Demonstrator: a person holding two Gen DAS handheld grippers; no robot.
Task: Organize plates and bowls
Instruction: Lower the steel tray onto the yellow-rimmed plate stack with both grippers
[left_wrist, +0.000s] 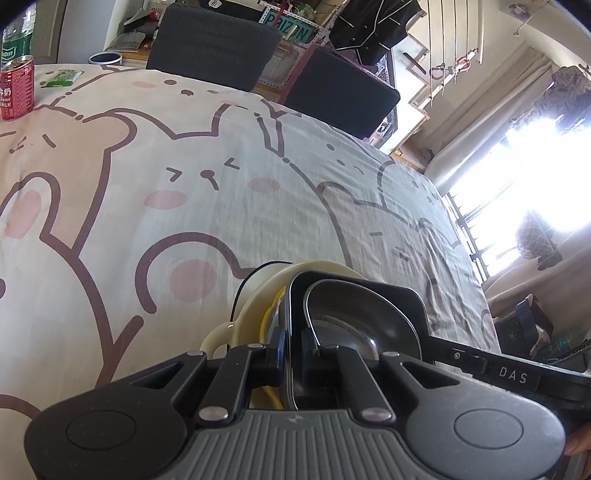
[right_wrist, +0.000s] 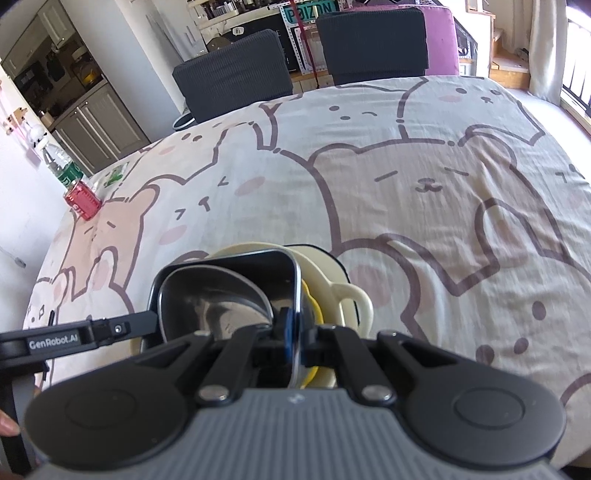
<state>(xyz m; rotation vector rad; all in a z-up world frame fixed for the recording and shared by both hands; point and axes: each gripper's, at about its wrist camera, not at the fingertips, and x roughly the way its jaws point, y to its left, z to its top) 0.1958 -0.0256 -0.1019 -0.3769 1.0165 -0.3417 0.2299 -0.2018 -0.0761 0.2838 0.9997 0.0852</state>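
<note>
Square dark dish (left_wrist: 354, 291) holding a steel bowl (left_wrist: 351, 314) is pinched at opposite rims by left tool (left_wrist: 291, 354) and right tool (right_wrist: 295, 343), over a cream handled bowl (right_wrist: 343, 295) on the desk (right_wrist: 406, 166). Step: nesting. Next: level lowering, then release.

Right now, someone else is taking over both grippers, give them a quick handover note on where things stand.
Left gripper: shut on one rim of the black square dish.
Right gripper: shut on the opposite rim.
The black dish holds a steel bowl and sits nested in a cream handled bowl, a yellow rim between them.
Done: the pieces are stacked.
Left: where the stack goes isn't shown; keep both grips on.
</note>
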